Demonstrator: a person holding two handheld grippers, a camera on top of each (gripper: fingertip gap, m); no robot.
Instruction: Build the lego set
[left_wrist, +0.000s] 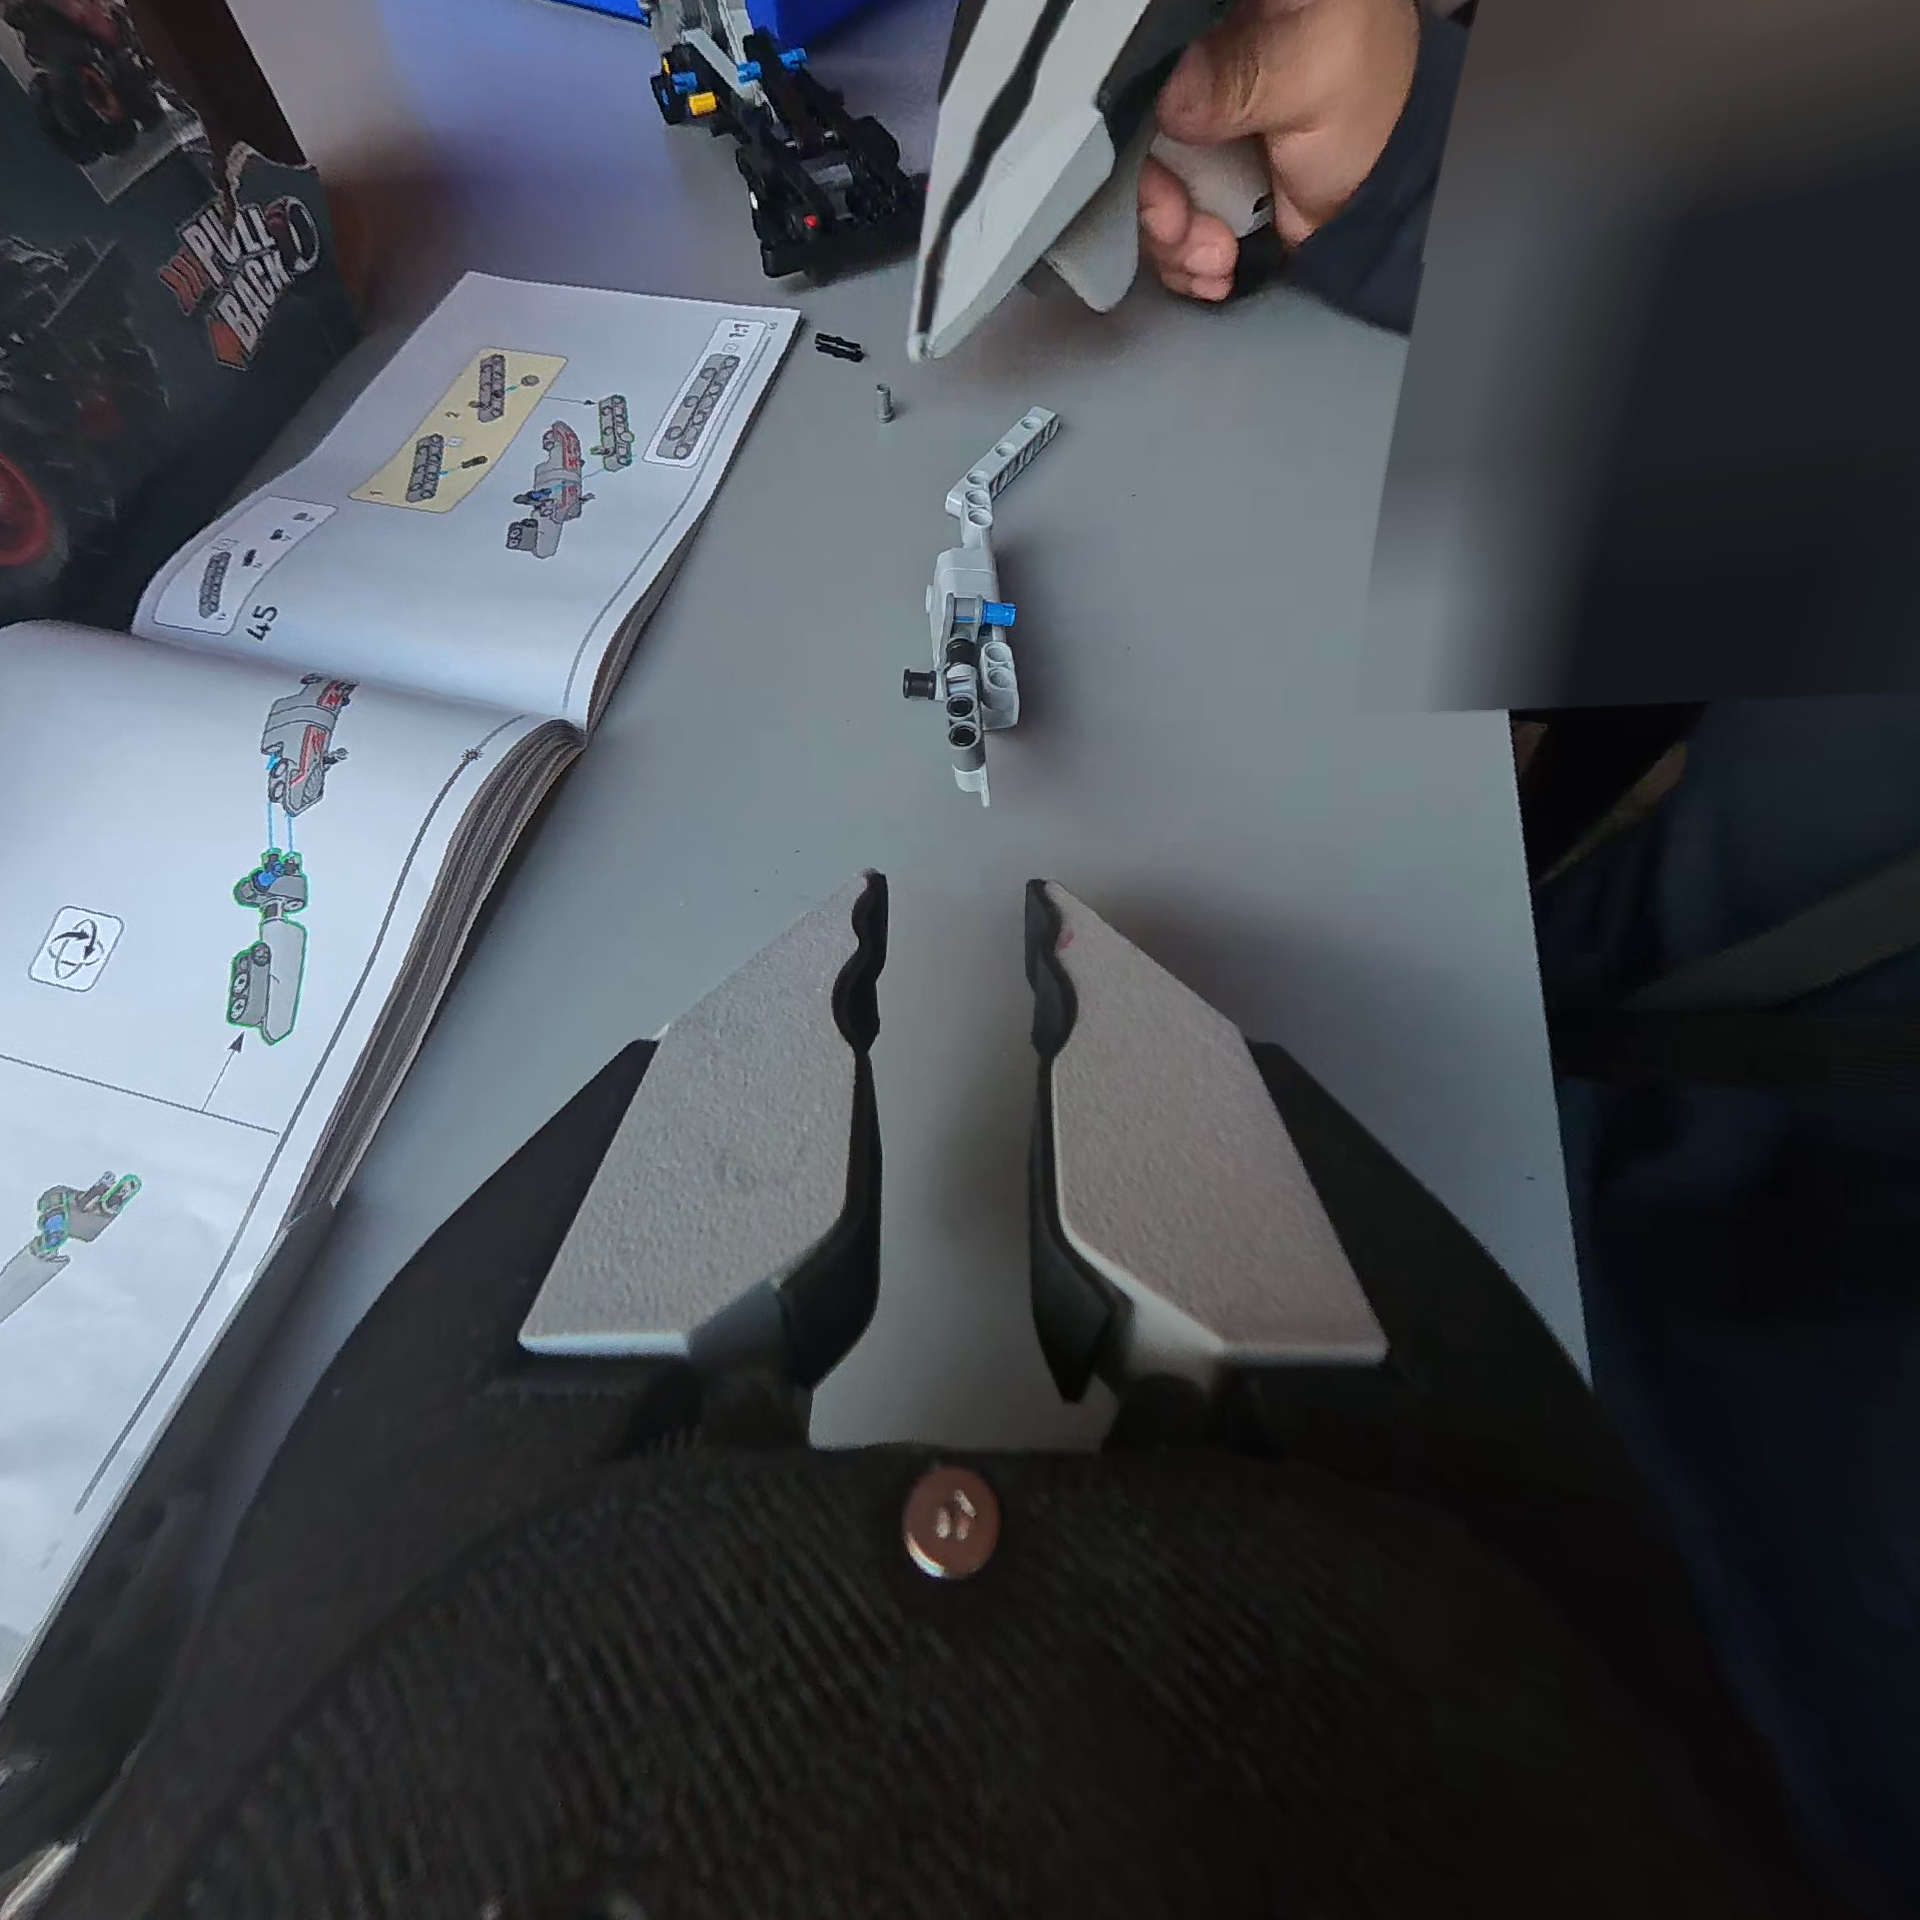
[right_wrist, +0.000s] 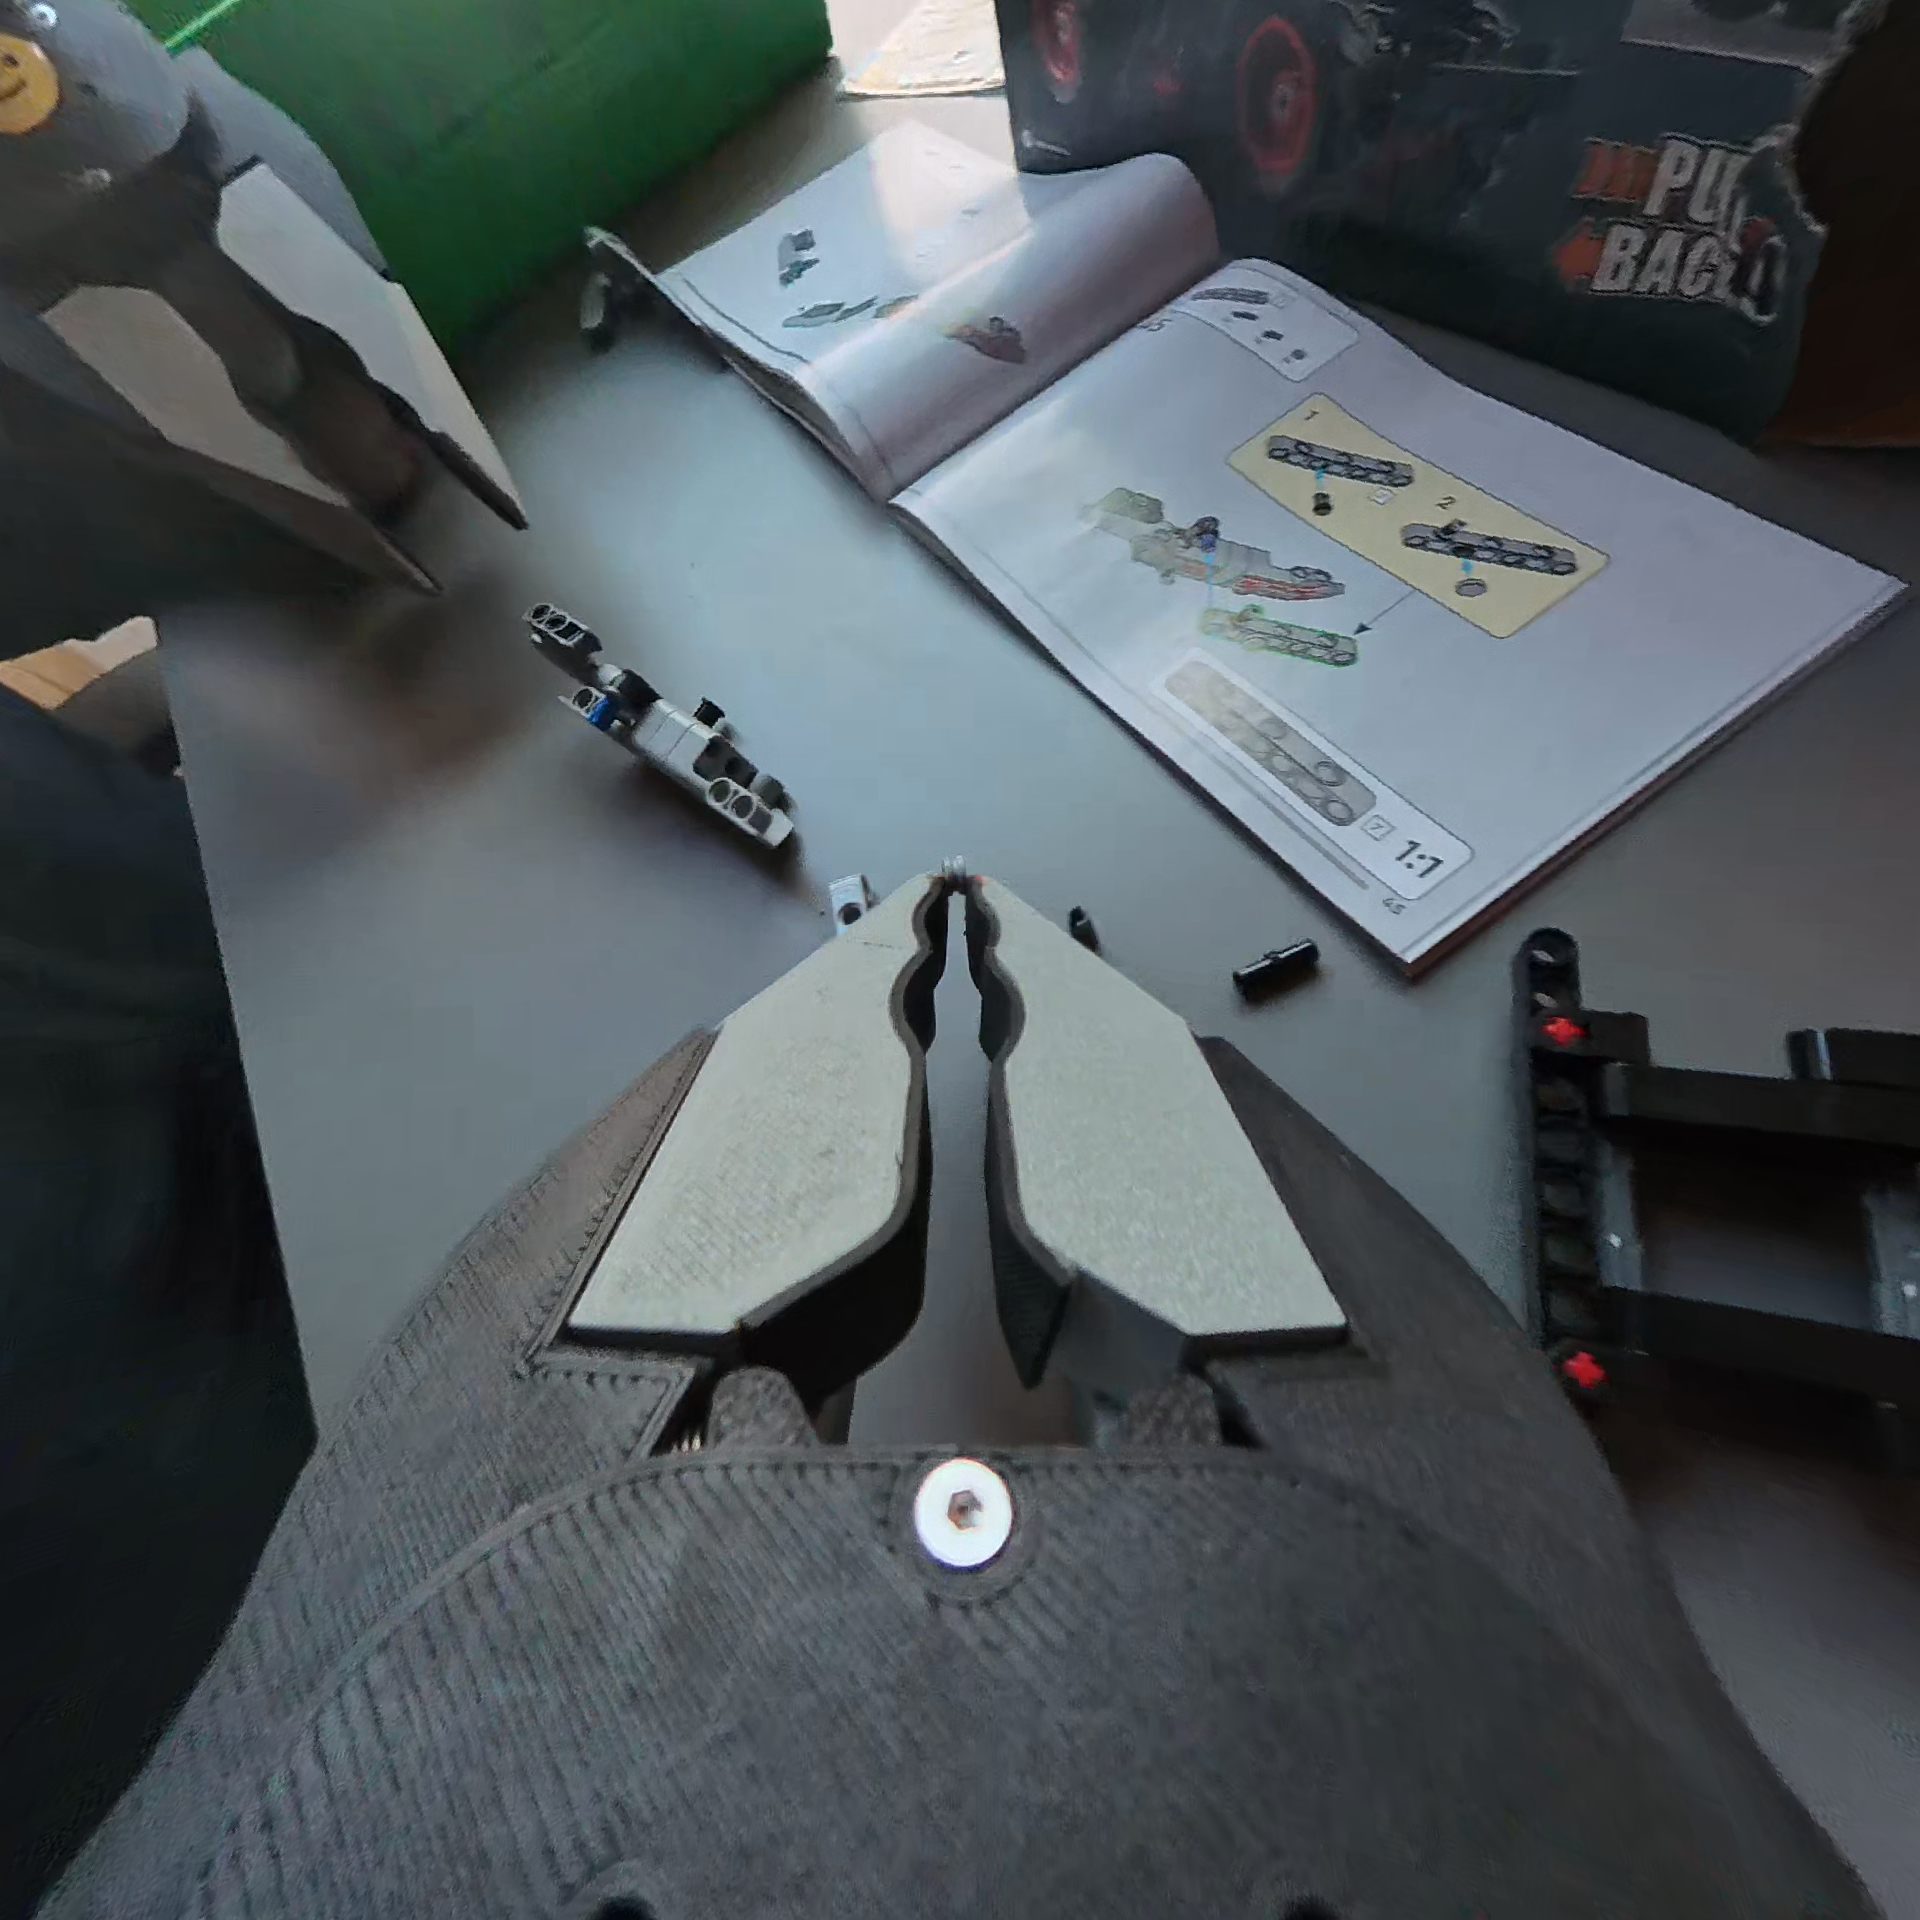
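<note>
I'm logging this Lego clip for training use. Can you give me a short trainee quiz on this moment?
1. True or false: the left gripper is shut on a piece.
2. What colour is the pin sticking out of the side of the grey sub-assembly?
3. Where does the loose black pin lie?
A. on the open page of the manual
B. on the table, just off the manual's near corner
C. plugged into the grey sub-assembly

Key: 1 false, it is open and empty. 2 blue. 3 B.
</note>
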